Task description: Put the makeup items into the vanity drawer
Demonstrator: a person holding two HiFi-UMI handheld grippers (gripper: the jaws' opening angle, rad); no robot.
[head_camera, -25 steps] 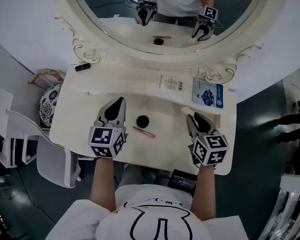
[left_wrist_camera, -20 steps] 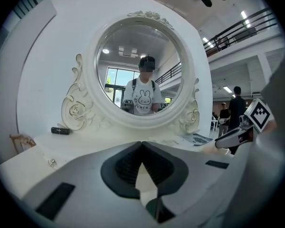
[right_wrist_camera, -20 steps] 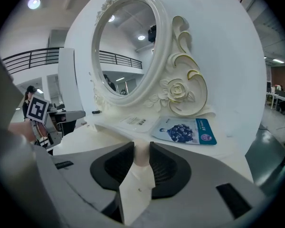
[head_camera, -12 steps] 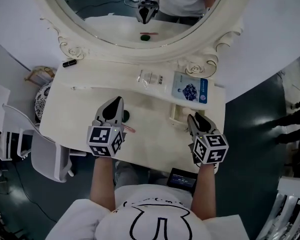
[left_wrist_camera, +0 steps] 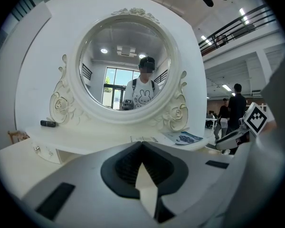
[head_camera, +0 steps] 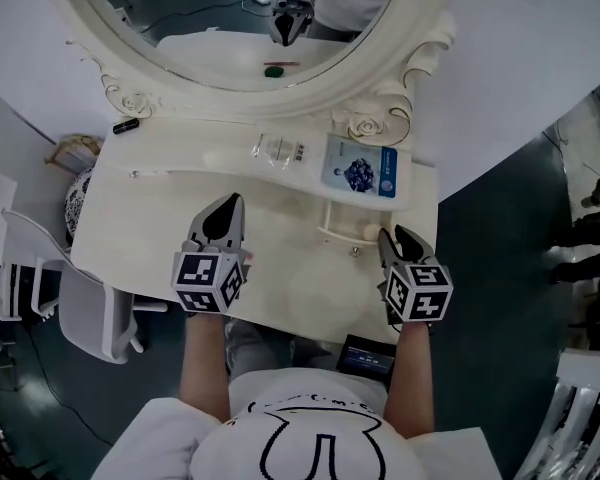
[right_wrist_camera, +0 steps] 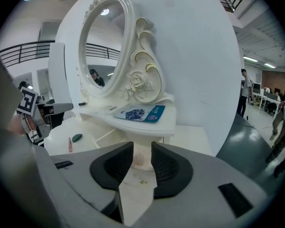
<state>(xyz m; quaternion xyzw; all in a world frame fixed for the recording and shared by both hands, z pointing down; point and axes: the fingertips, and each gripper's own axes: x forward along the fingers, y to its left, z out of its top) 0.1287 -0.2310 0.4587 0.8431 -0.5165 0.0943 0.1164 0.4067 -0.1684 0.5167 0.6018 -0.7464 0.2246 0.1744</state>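
Right gripper (head_camera: 391, 236) hovers over cream vanity top (head_camera: 305, 290).

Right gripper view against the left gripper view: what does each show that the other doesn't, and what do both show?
Only the right gripper view: the dark oval item and pink stick on the tabletop, the open right claw and the left gripper's marker cube. Only the left gripper view: the shut left claw and the right gripper's marker cube. Both: the mirror, the blue packet and the black item.
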